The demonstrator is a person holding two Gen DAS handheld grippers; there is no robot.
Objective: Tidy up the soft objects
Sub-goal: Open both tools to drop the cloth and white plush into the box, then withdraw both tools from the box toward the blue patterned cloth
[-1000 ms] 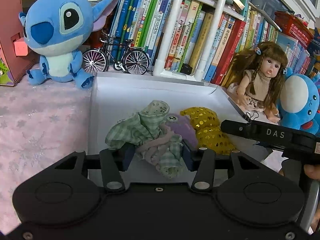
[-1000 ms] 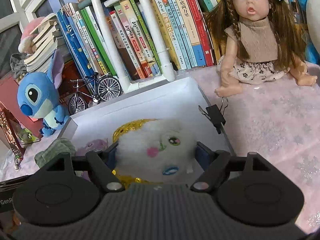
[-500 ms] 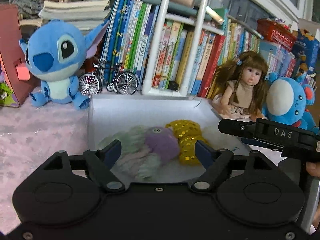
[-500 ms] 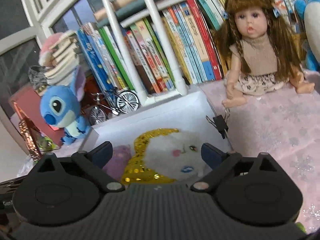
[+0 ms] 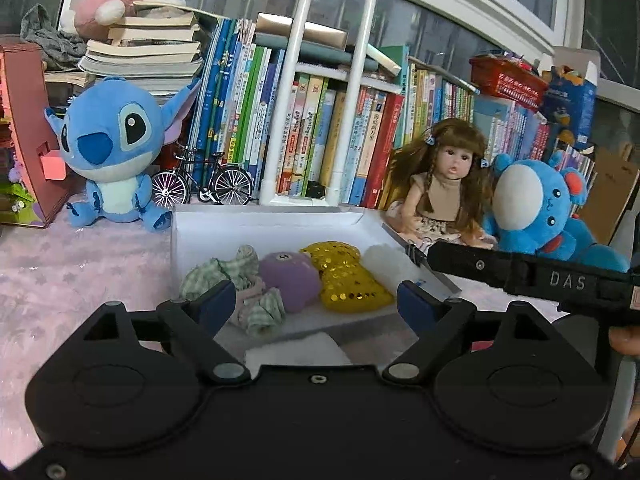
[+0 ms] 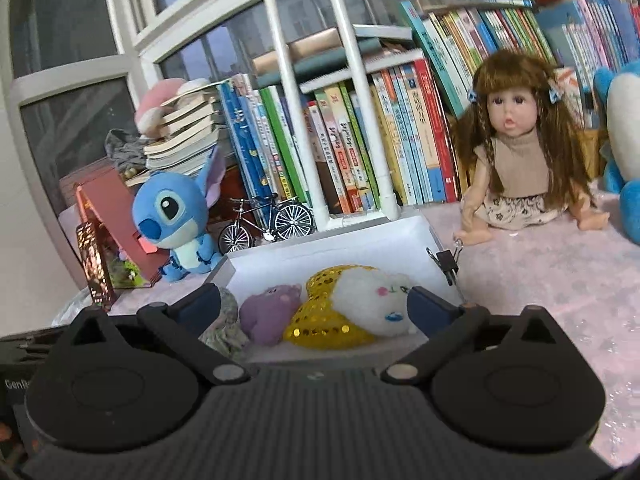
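A white open box (image 5: 256, 224) (image 6: 304, 254) sits on the pink cloth. In it lie a green checked cloth toy (image 5: 240, 280) (image 6: 228, 320), a purple plush (image 5: 290, 276) (image 6: 268, 312), a gold sequin cushion (image 5: 344, 276) (image 6: 320, 320) and a white fluffy plush (image 5: 390, 266) (image 6: 376, 300). My left gripper (image 5: 316, 306) is open and empty, held back above the box's near edge. My right gripper (image 6: 314, 308) is open and empty, also back from the box. The right gripper's body (image 5: 528, 276) shows at the right of the left wrist view.
A Stitch plush (image 5: 112, 152) (image 6: 176, 220) and a toy bicycle (image 5: 204, 184) (image 6: 266, 222) stand behind the box's left. A doll (image 5: 444, 192) (image 6: 520, 160) and a blue plush (image 5: 540, 212) sit at the right. Books on a white rack (image 5: 320, 120) line the back. A binder clip (image 6: 446, 262) grips the box's right wall.
Both grippers opened and let go: the left released the checked cloth toy, the right released the white plush, both into the box. Both then drew back and up from the box.
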